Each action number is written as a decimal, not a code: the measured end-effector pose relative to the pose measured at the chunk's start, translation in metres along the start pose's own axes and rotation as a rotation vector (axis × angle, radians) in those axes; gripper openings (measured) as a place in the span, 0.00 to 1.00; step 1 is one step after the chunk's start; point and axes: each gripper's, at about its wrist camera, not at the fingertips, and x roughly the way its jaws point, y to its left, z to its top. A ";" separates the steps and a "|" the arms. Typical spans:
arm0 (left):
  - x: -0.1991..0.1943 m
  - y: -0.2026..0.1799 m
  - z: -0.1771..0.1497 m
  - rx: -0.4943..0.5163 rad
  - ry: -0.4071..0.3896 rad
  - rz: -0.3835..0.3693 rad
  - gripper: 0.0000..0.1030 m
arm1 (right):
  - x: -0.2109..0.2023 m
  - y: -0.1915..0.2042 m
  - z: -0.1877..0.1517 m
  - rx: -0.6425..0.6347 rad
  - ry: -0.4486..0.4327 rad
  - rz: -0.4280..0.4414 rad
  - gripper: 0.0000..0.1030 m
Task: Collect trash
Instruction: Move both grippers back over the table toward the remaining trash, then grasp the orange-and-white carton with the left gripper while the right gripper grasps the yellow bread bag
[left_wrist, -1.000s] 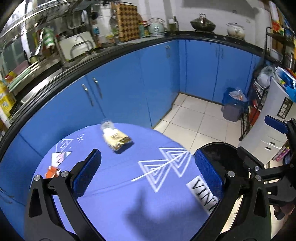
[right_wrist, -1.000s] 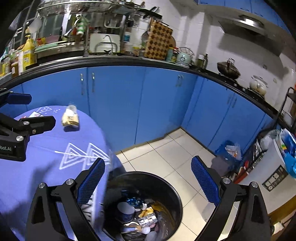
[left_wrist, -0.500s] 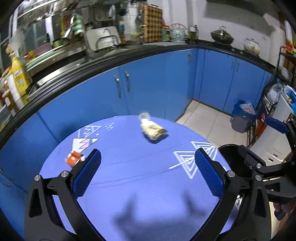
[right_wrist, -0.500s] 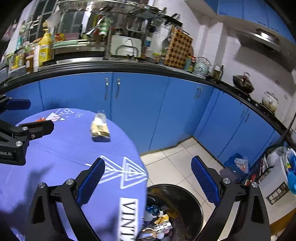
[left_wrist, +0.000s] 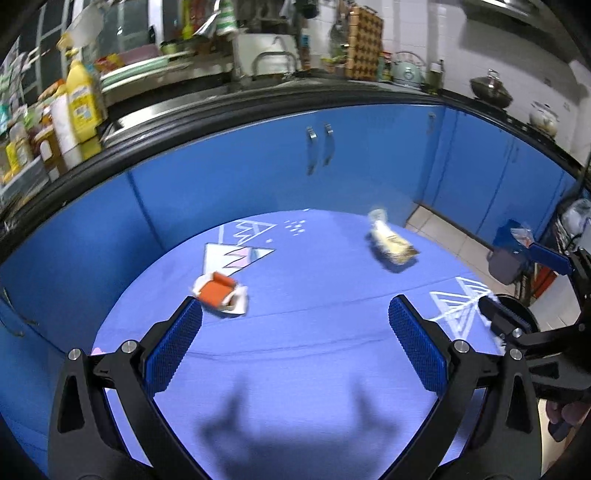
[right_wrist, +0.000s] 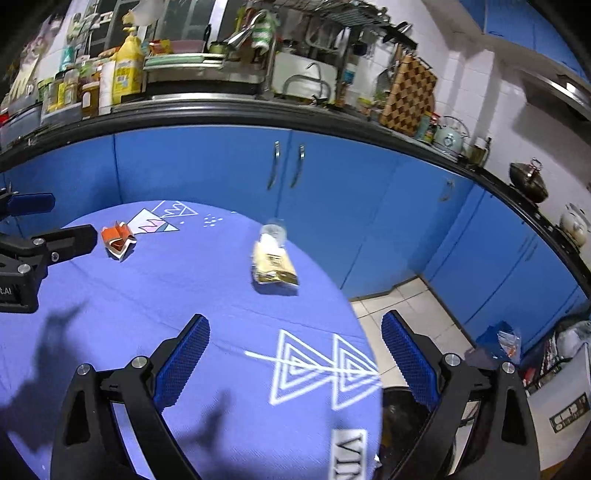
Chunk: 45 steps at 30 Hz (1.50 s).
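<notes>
Left wrist: round blue table (left_wrist: 314, 354), blue cabinets (left_wrist: 258, 170).

An orange-and-white crumpled carton (left_wrist: 221, 295) lies on the blue surface (left_wrist: 314, 369). Well apart from it, a yellowish snack wrapper (right_wrist: 274, 264) lies flat near the surface's edge.

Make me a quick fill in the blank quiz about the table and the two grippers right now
1. The orange carton lies on the ___ tablecloth.
2. The left gripper has its jaws ___.
3. The right gripper holds ___.
4. The tan wrapper lies nearer the ___ gripper.

Missing words: blue; open; nothing; right
</notes>
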 end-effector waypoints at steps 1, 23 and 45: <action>0.005 0.008 -0.002 -0.009 0.005 0.009 0.97 | 0.006 0.003 0.002 -0.004 0.002 0.004 0.89; 0.118 0.086 -0.024 -0.063 0.157 0.135 0.97 | 0.133 0.037 0.037 -0.043 0.106 0.046 0.89; 0.133 0.088 -0.019 -0.102 0.191 0.065 0.34 | 0.153 0.041 0.036 -0.052 0.160 0.127 0.26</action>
